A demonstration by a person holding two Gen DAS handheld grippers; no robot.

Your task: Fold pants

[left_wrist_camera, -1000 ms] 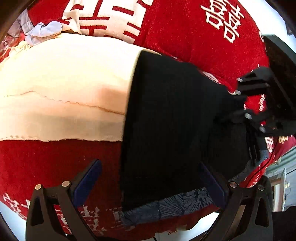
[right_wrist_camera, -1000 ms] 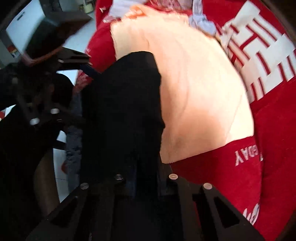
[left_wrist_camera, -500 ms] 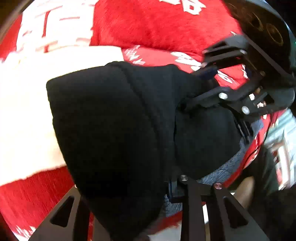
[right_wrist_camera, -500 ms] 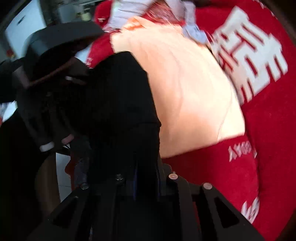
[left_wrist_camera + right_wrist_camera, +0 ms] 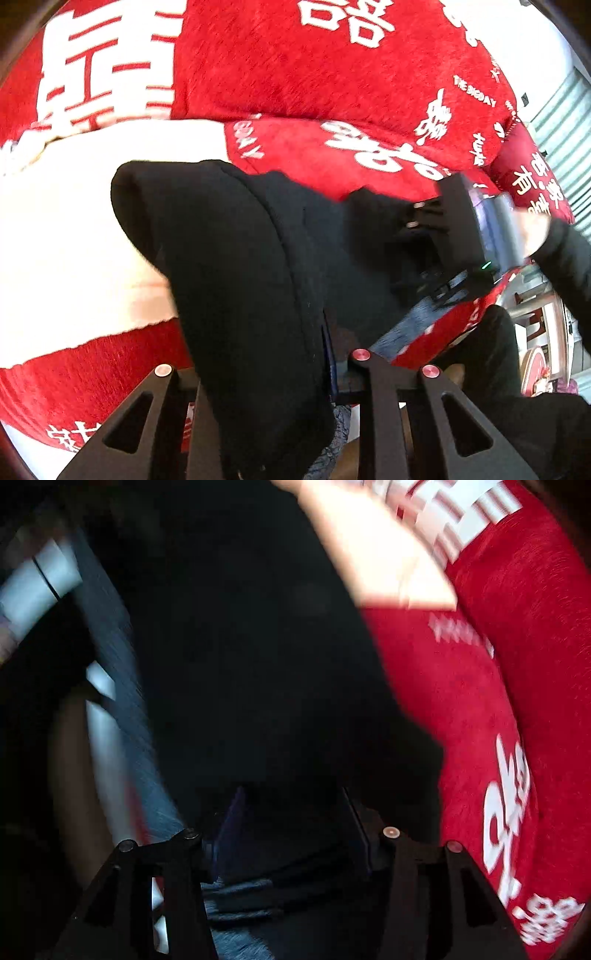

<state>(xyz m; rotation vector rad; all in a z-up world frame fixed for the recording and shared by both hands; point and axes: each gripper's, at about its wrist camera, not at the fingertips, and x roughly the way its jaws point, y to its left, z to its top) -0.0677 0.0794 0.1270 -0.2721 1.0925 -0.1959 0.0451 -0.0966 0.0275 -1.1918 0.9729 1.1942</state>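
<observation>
The black pants lie bunched on a cream cloth over a red blanket. My left gripper is shut on a thick fold of the pants, which drapes over its fingers. The right gripper shows in the left wrist view at the pants' far right edge, blurred. In the blurred right wrist view the pants fill the middle and my right gripper stands with its jaws parted around dark cloth lying between them.
The red blanket with white characters covers the surface, also in the right wrist view. A blue-grey patterned cloth lies at the near edge. The person's sleeve is at right. Room floor and furniture lie beyond the right edge.
My left gripper closed on the pants a second ago and has lifted the fold rightward. My right gripper has opened its jaws and is moving fast; its view is blurred.
</observation>
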